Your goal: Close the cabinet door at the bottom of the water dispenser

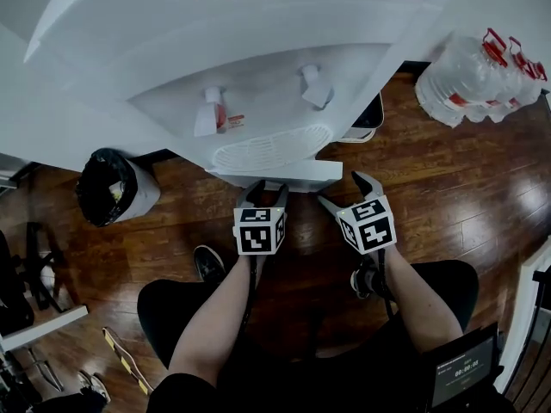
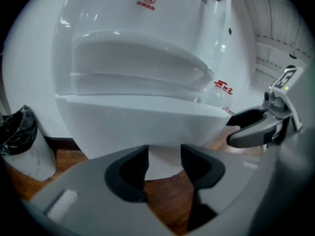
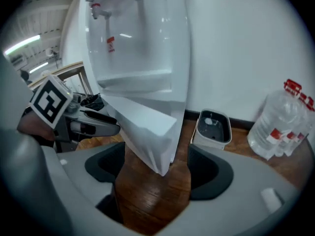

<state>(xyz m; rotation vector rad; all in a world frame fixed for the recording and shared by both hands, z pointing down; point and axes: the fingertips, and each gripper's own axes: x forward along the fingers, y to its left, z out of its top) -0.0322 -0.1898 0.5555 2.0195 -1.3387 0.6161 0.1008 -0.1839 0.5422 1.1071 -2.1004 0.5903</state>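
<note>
The white water dispenser [image 1: 258, 67] stands in front of me. Its bottom cabinet door [image 1: 277, 175] swings out toward me as a white slab. My left gripper [image 1: 263, 189] is at the door's near edge, a little left of its middle. In the left gripper view the door [image 2: 147, 119] fills the space just past the jaws, and my left gripper [image 2: 164, 154] is open, pressing on nothing. My right gripper [image 1: 347, 192] is wide open beside the door's right end. In the right gripper view the door's lower corner [image 3: 152, 136] hangs between the spread jaws of my right gripper [image 3: 155, 163], untouched.
A bin lined with a black bag [image 1: 110, 186] stands left of the dispenser. A pack of water bottles [image 1: 478, 76] and a small grey-rimmed tray [image 1: 368, 117] sit to its right. The floor is dark wood [image 1: 448, 188]. My shoes [image 1: 208, 263] are just behind the grippers.
</note>
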